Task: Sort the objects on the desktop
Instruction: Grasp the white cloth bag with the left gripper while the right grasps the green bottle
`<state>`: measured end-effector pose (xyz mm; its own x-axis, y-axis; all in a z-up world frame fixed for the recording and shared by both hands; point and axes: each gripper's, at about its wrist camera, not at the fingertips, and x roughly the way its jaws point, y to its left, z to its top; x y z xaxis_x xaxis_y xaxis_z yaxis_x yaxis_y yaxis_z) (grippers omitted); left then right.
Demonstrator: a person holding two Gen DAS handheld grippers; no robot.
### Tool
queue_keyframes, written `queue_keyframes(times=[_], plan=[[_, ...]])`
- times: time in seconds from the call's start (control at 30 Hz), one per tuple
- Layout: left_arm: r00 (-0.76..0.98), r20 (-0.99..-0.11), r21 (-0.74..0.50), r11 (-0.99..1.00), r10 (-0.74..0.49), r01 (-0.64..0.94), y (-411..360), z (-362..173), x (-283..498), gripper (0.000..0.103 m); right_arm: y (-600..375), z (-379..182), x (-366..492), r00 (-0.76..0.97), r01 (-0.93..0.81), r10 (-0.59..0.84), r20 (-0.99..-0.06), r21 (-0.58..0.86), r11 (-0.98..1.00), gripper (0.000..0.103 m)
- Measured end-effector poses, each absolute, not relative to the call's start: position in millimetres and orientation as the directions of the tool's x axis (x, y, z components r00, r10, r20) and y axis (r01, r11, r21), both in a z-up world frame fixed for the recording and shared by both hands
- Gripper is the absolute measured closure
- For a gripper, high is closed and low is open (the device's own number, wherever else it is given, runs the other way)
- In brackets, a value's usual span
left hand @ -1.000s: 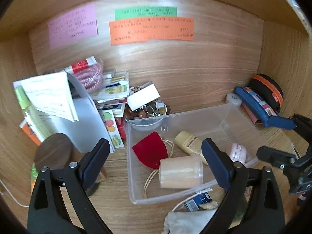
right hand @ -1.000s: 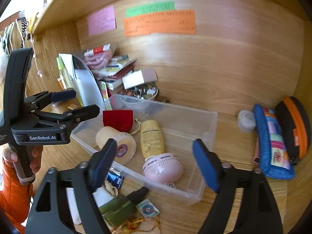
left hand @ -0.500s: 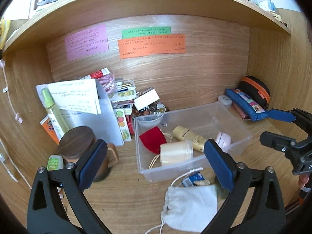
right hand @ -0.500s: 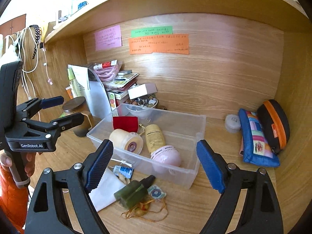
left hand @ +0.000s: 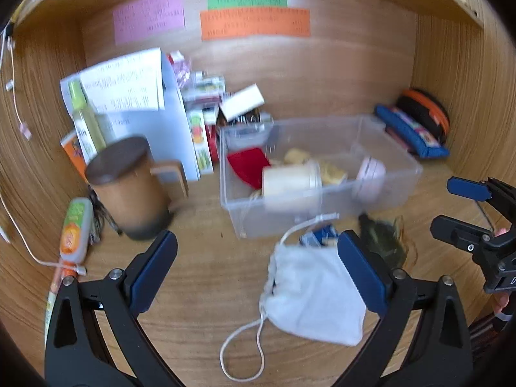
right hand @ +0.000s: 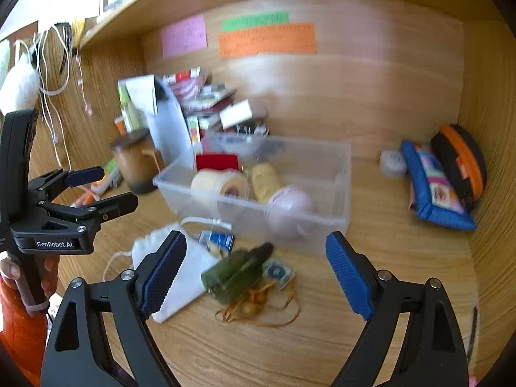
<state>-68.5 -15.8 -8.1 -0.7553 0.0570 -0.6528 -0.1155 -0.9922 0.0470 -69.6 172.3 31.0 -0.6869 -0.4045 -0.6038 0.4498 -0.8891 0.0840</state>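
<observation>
Desktop objects lie loose on the wooden bench nearest the cameras: a white drawstring pouch between the spread blue pads of the left tool, and a dark green bottle on a tangle of orange cord, in front of the right tool. Both tools gape wide and carry nothing. Just behind the pouch sits a clear plastic bin holding a red cloth, a cream roll of tape, a yellow tube and a pink round item (details blurred). Left of the bin stands a brown lidded mug, with a stack of books and papers behind it. Farther right, a blue pencil case and an orange-trimmed black case lean near the side wall. Pink, green and orange notes are stuck on the wood-grain back panel, under a shelf.
</observation>
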Motion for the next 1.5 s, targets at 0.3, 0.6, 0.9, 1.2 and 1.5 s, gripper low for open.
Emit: queue_keyframes(times=[0.3,0.6,0.9,1.2,1.5], plan=[[-0.679,-0.733,0.059,-0.989,0.05,-0.135,-13.8,-49.6,-66.1,0.002,156.8,-6.0,-71.1,-0.614,0.474,-0.421,-0.668,0.114,-0.873,0.016],[-0.636,-0.766,-0.007,-0.991,0.091,-0.134,-25.2,-64.9,-63.4,0.002,147.1,-23.7,-84.6,-0.56,0.493,-0.457,-0.691,0.166,-0.854,0.018],[-0.624,-0.771,-0.031,-0.986,0.126,-0.162,-14.3,-68.0,-71.4,0.002,135.7,-37.8,-93.3,-0.539,0.497,-0.421,-0.73,0.127,-0.858,0.045],[-0.548,-0.786,-0.197,-0.956,0.285,-0.215,-14.5,-76.1,-83.8,0.026,141.1,-36.5,-91.5,-0.542,0.501,-0.441,-0.716,0.146,-0.853,0.047],[-0.557,-0.769,-0.215,-0.947,0.315,-0.239,-9.5,-66.2,-79.8,0.058,146.3,-22.3,-82.2,-0.558,0.528,-0.479,-0.678,0.156,-0.835,0.057]])
